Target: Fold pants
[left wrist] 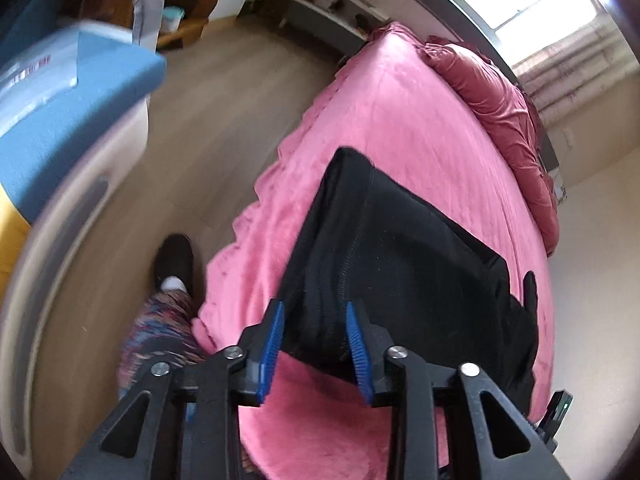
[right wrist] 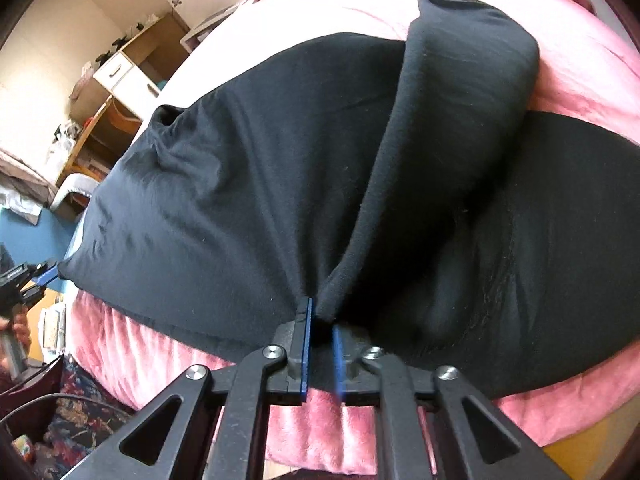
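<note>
The black pants point(right wrist: 248, 168) lie flat on the pink bed point(left wrist: 400, 120), along its near edge, with one part doubled back over the rest as a raised fold point(right wrist: 452, 92). The long axis runs along that edge, from the left gripper point(left wrist: 316, 344) at one end to the right gripper point(right wrist: 320, 344) further along.

The left gripper's jaws stand apart. A corner of the pants sits between the blue pads point(left wrist: 272, 344), which do not appear to press on it, so it looks released.

The right gripper's jaws are nearly together, with a narrow gap. A gathered pinch of cloth runs down to the pad tips; whether it is clamped I cannot tell, as the cloth seems to touch only one pad.

The coming move likely turns on this: the pants lie straight ahead of both claws, away from the person, so any further fold goes across or along the bed.

Nothing lies on the pants. A pillow point(left wrist: 500, 92) rests at the far end, well apart. The person's leg point(left wrist: 160, 332) stands by the near edge.
</note>
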